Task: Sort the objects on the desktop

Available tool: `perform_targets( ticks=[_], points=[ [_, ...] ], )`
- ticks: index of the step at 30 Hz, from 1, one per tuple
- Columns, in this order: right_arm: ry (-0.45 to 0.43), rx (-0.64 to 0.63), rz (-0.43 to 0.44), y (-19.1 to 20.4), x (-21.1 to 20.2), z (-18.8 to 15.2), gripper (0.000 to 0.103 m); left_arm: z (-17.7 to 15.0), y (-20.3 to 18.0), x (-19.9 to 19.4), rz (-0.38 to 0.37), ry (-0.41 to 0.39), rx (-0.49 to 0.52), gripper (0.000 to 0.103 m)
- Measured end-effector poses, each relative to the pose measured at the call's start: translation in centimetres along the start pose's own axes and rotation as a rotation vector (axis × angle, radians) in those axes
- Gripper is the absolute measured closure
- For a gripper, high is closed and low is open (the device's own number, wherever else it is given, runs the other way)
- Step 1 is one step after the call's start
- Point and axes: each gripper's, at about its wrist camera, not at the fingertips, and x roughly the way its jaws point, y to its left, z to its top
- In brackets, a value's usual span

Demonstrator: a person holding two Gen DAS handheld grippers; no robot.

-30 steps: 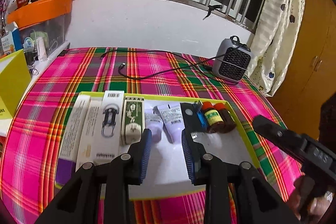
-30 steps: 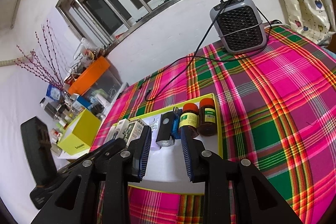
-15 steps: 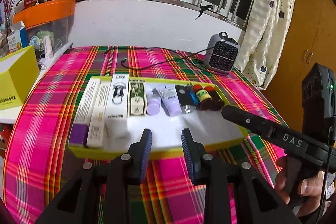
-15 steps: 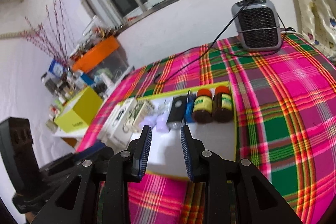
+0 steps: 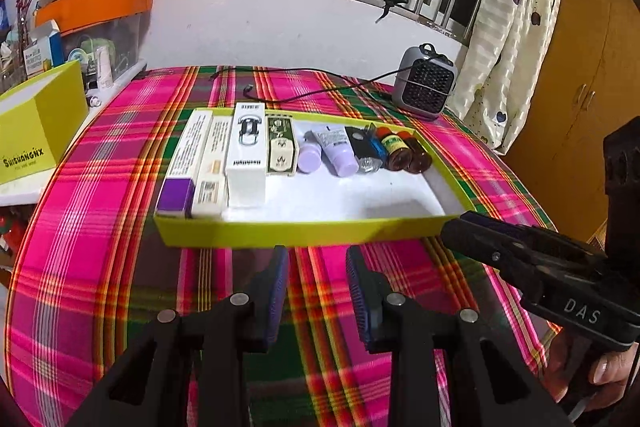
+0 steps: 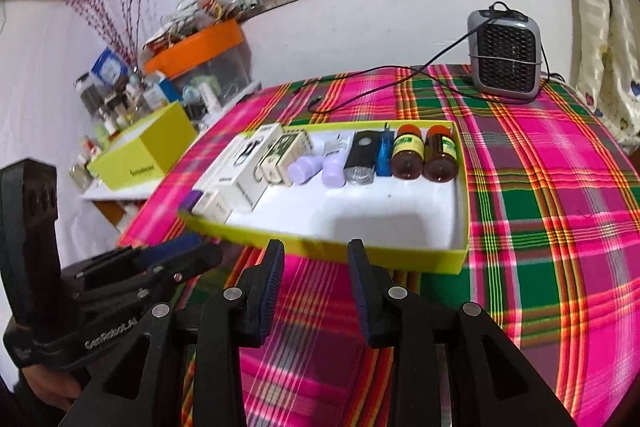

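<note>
Nearest the cameras, both grippers hung over the bare plaid tablecloth (image 5: 100,227), short of the tray. The left gripper (image 5: 317,283) had its blue-padded jaws apart with only cloth showing between them. The right gripper (image 6: 316,283) was likewise empty, and its jaws were opening. In the left wrist view the right tool showed at the lower right edge, a hand (image 5: 592,375) wrapped around its grip.

Just beyond the fingertips lay the shallow yellow-green tray (image 5: 280,233), its near half white and unoccupied. Along its far side the desktop objects sat in one row: a purple-ended carton (image 5: 182,173), a slim white carton (image 5: 212,171), a white box printed with a car-like outline (image 5: 246,155), and a green-and-cream box (image 5: 282,147); then two lilac tubes (image 5: 324,155), a black gadget (image 5: 362,149), a narrow blue item (image 6: 384,155), and two brown bottles with red caps (image 6: 424,157) lying touching each other at the right end.

Further off stood a small grey fan heater (image 5: 426,89) with its cord trailing across the cloth, and a yellow box (image 5: 36,131) off the table's left side.

With no loose item visible on the cloth and like things grouped together, the sorting looked finished or nearly so. The next move probably called for checking for any stray object outside these views, otherwise simply keeping both tools clear of the tray's near wall.
</note>
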Motion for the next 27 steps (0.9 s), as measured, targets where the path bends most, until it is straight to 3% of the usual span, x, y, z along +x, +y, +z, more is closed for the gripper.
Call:
perform_targets(
  ticks=[27],
  points=[
    [0.047,-0.102,-0.080,0.7,-3.7,-4.5,0.068,-2.1,-0.6,-2.2,0.069,0.026,0.006,0.072]
  ],
)
